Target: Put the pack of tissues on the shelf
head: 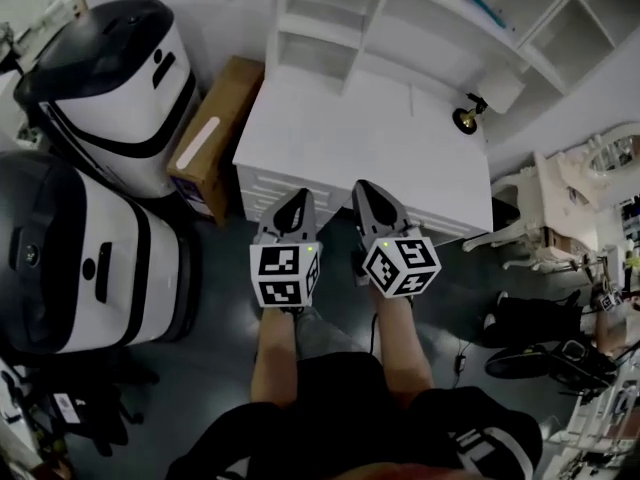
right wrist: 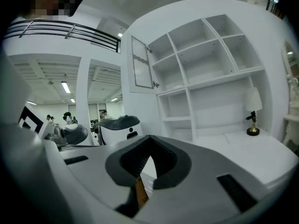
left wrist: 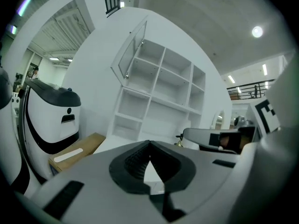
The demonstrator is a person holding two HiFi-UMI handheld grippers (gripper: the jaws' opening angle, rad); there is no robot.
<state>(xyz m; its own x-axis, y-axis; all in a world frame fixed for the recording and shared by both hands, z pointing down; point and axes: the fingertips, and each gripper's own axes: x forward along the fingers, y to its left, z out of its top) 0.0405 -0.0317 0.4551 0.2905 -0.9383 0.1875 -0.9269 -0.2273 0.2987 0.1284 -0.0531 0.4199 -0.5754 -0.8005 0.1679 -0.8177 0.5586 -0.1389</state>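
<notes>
No pack of tissues shows in any view. The white shelf unit (head: 330, 28) stands on the back of a white desk (head: 350, 138), and its compartments (left wrist: 159, 87) (right wrist: 205, 59) look bare. My left gripper (head: 297, 203) and right gripper (head: 368, 193) are held side by side just before the desk's front edge, both pointing at it. The left gripper (left wrist: 149, 143) is shut, its tips meeting with nothing between them. The right gripper (right wrist: 150, 138) is shut and holds nothing either.
A small lamp (head: 470, 116) (right wrist: 252, 113) stands at the desk's right end. A cardboard box (head: 215, 133) (left wrist: 77, 150) leans by the desk's left side. Two white-and-black machines (head: 110, 88) (head: 80, 258) fill the left. A white chair (head: 540, 218) and a black chair (head: 540, 338) are at the right.
</notes>
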